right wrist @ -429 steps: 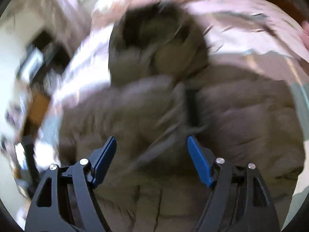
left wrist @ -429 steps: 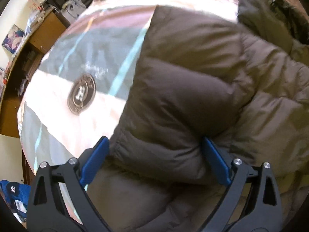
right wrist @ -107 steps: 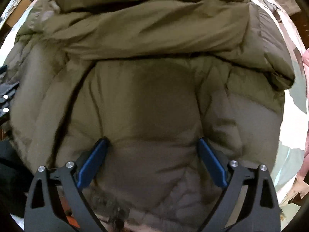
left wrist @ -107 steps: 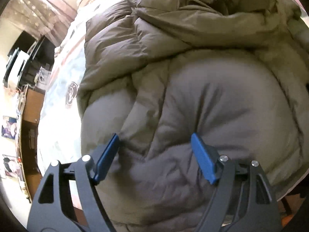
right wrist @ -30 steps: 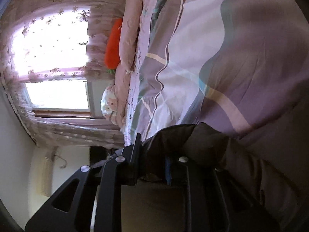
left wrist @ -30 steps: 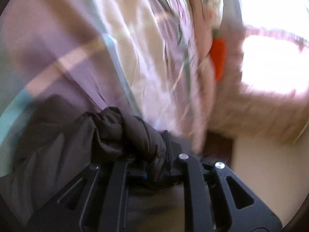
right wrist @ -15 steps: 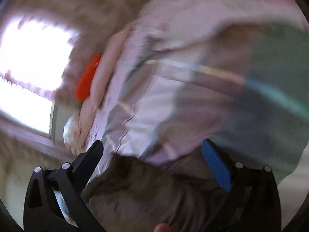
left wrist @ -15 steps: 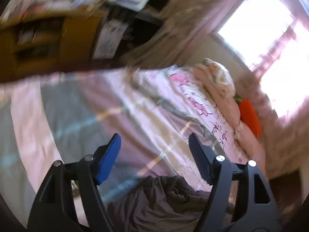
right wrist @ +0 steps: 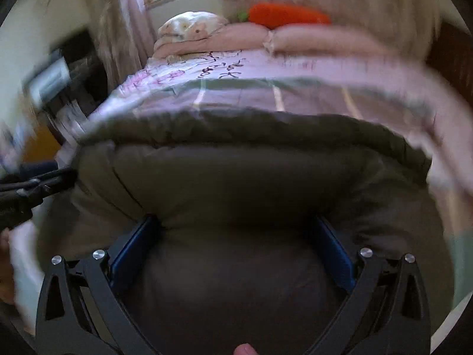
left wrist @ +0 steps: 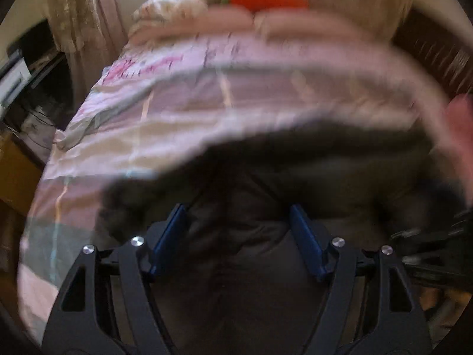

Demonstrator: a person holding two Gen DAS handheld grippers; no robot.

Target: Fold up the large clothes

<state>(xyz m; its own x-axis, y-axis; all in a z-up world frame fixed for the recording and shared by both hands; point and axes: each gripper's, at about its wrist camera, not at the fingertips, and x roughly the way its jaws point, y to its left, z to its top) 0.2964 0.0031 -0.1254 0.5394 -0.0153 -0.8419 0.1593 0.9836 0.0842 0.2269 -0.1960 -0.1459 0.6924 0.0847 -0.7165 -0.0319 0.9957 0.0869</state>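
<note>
Olive puffer jacket (right wrist: 236, 183) folded mid-frame on bed (right wrist: 236, 94), left gripper (left wrist: 238, 230) just spreading, right gripper (right wrist: 239, 242) spread wide, both empty

Hanging wide open: right gripper (right wrist: 236, 236), blue pads over puffy olive-brown quilted down jacket (right wrist: 236, 183), nothing pinched. Lying on pink-lilac striped bedspread (right wrist: 295, 91); orange carrot plush (right wrist: 288, 14) resting behind pillows.

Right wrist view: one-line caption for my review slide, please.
Open right gripper poised over a folded olive puffer jacket on a pink patterned bedspread, a carrot plush at the headboard.
</note>
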